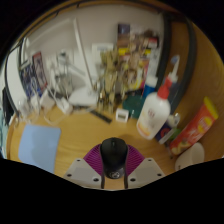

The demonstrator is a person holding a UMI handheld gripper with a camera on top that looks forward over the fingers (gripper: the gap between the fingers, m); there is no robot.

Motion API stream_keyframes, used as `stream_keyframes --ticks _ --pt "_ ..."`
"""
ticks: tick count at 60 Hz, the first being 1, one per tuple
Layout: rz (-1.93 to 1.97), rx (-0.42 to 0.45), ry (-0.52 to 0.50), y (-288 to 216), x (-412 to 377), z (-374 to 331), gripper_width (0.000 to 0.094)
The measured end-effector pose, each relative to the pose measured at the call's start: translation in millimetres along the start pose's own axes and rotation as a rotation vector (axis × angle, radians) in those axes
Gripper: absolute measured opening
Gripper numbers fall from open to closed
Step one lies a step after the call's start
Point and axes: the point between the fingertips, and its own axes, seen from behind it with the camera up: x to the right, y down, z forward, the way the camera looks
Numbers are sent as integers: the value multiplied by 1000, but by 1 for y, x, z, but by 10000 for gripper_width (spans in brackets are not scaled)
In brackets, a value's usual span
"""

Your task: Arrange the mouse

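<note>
A black computer mouse [114,154] sits between my gripper's [113,162] two fingers, its rear toward me and its nose pointing away over the wooden table [75,135]. The magenta pads [92,159] press against both of its sides. The mouse hides the gap between the fingers. Its underside is hidden, so I cannot tell whether it rests on the table or is lifted.
A light blue mat [37,144] lies on the table to the left. A white glue bottle [156,106] with an orange tip stands ahead to the right, beside a red and yellow packet [197,126]. Several cluttered items and cables [60,95] line the back wall.
</note>
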Motion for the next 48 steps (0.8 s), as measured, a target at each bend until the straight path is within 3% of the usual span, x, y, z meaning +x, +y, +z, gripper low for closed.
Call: stream_keyframes --ticks 13,22,31,48 --pt "62 306 31 -172 -55 -115 259" --pt "57 382 -9 -215 -138 -150 258" --pt "14 309 -62 -176 -236 -113 257" --pt "-39 31 -62 -34 -315 -2 262"
